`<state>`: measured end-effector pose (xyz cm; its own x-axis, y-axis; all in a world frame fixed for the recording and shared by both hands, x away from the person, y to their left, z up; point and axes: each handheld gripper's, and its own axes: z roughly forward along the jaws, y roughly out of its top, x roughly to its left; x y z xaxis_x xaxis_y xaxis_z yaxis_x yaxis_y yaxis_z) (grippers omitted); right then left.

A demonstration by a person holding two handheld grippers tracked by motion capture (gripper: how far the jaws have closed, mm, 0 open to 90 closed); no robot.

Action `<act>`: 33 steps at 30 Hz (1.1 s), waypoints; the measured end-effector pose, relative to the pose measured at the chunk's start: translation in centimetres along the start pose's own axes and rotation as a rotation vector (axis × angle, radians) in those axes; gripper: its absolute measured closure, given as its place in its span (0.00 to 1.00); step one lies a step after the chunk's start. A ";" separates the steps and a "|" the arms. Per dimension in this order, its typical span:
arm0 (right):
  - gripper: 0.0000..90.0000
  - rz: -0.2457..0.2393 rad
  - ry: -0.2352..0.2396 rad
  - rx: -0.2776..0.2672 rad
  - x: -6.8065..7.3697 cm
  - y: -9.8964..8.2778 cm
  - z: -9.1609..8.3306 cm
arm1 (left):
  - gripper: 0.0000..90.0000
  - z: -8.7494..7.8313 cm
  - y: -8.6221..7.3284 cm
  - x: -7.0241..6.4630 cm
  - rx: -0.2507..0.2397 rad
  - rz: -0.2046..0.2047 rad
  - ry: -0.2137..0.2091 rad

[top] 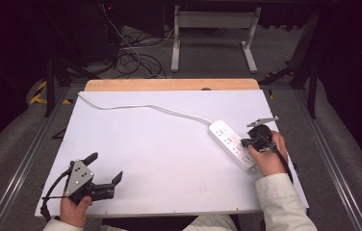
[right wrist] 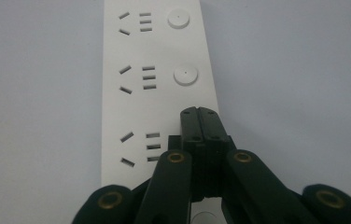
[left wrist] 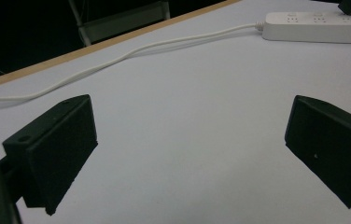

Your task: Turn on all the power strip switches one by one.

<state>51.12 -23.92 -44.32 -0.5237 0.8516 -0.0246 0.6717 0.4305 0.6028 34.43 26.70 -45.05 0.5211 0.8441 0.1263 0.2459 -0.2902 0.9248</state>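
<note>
I see my right gripper (top: 247,142) over the near end of the white power strip (top: 231,143), whose cord (top: 140,107) runs to the table's (top: 169,173) far left corner. My left gripper (top: 106,168) rests near-left, jaws spread.

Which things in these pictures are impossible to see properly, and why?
- Power strip: near end and third button hidden behind the shut right hand-held gripper, right gripper view.
- White cord: far end runs off the table edge, high view.
- Socket markings: too small, high view.

power strip (right wrist: 157,93) near end hidden behind right gripper (right wrist: 199,114), cord (top: 121,107) leaving table edge
</note>
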 end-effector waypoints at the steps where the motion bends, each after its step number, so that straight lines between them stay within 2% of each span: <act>1: 1.00 0.002 0.000 0.001 0.0 0.0 0.0 | 0.03 0.0 0.0 0.0 -0.002 0.002 0.002; 13: 1.00 -0.002 -0.008 -0.010 0.1 0.0 0.2 | 0.03 0.0 0.0 0.0 -0.001 0.001 0.000; 14: 1.00 -0.003 0.002 -0.017 0.3 0.0 0.4 | 0.03 0.0 0.0 0.0 -0.001 0.000 0.000; 15: 1.00 -0.016 -0.004 -0.014 0.5 0.1 0.4 | 0.03 0.0 0.0 0.0 -0.001 0.002 0.000; 19: 1.00 -0.020 -0.036 0.010 0.9 0.5 0.5 | 0.03 -0.2 0.0 0.0 -0.006 -0.009 0.000; 24: 1.00 0.001 -0.015 -0.009 0.6 0.2 0.4 | 0.03 -0.2 0.0 0.1 -0.007 -0.002 0.001; 33: 1.00 0.014 -0.013 -0.027 0.4 -0.1 0.5 | 0.03 -0.2 0.0 0.0 -0.007 -0.008 -0.003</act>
<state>51.04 -23.46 -44.77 -0.5073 0.8614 -0.0262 0.6644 0.4103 0.6247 34.27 26.82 -45.03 0.5217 0.8450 0.1177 0.2448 -0.2804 0.9282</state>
